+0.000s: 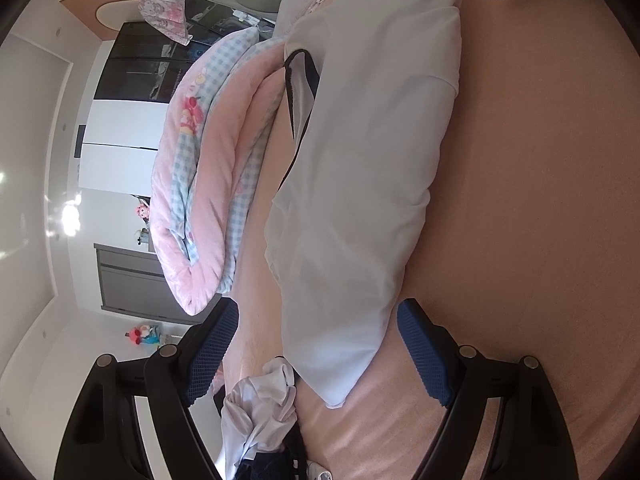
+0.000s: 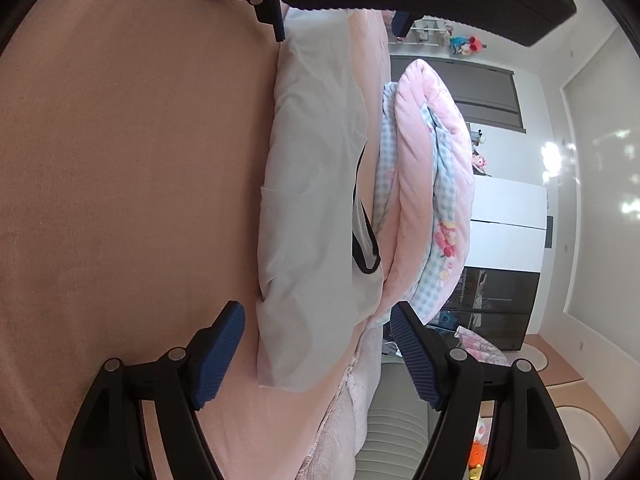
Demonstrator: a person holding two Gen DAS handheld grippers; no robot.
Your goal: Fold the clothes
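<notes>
The white garment (image 1: pixel 360 184) lies on the pink bed sheet (image 1: pixel 540 200) already gathered into a long, narrow band with its sides turned in, a dark-trimmed neck opening (image 1: pixel 298 88) showing along one edge — so the lengthwise folding looks done, and what seems left is to bring the two ends together into a compact packet. The left gripper (image 1: pixel 320 356) has its fingers (image 1: pixel 424 356) spread wide, one on each side of the near end of the band, with cloth between them but no pad pressing on it. The right gripper (image 2: pixel 316 356) stands the same way at the opposite end, fingers (image 2: pixel 218 356) spread and straddling the garment's corner without pinching it; each gripper shows at the far end of the other's view. Just beyond the garment, away from both sets of fingers, sits a folded pink and blue-checked quilt (image 1: pixel 204 184), and beside the left fingers lies a crumpled heap of white and dark clothing (image 1: pixel 260 412) that appears still unfolded — more work for later, by my judgement. The quilt carries a cartoon fruit print, but no brand, label or readable writing can be made out anywhere.
</notes>
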